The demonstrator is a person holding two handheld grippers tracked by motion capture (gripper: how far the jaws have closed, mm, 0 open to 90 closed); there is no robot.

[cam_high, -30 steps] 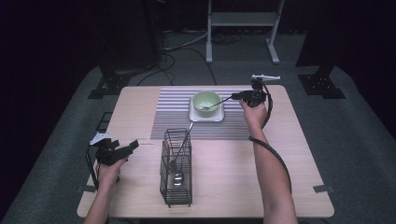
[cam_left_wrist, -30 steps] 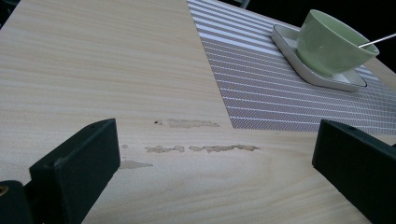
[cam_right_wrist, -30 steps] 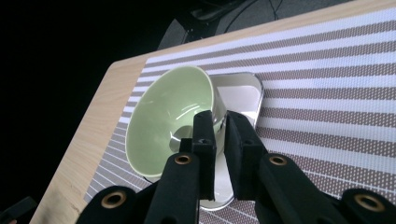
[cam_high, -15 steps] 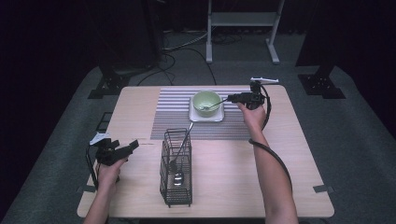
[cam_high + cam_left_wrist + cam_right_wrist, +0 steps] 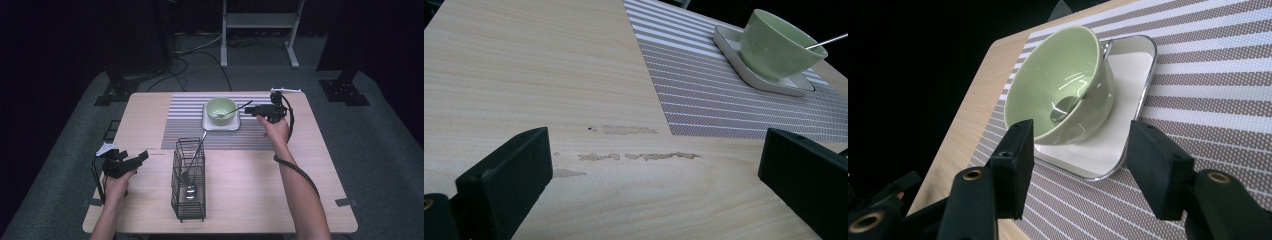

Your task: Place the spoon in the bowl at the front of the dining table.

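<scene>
High view: right hand-held gripper (image 5: 250,110) beside green bowl (image 5: 221,108) on white tray (image 5: 220,125), striped mat (image 5: 190,130), desk (image 5: 260,195). Spoon (image 5: 235,110) rests in bowl, handle over rim toward gripper. Wire caddy (image 5: 189,185) holds further cutlery.
Left gripper view: left hand-held gripper (image 5: 664,170) jaws apart, nothing between, low over desk.
Right gripper view: jaws just opening, empty; spoon (image 5: 1068,106) bowl-end inside.
Handling: spoon likely light, stiff, slippery; take the handle.
Pose: right forearm extended; left idle.

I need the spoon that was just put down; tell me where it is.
In the high view the spoon lies in the green bowl on the white tray, handle pointing toward the right gripper.
</scene>
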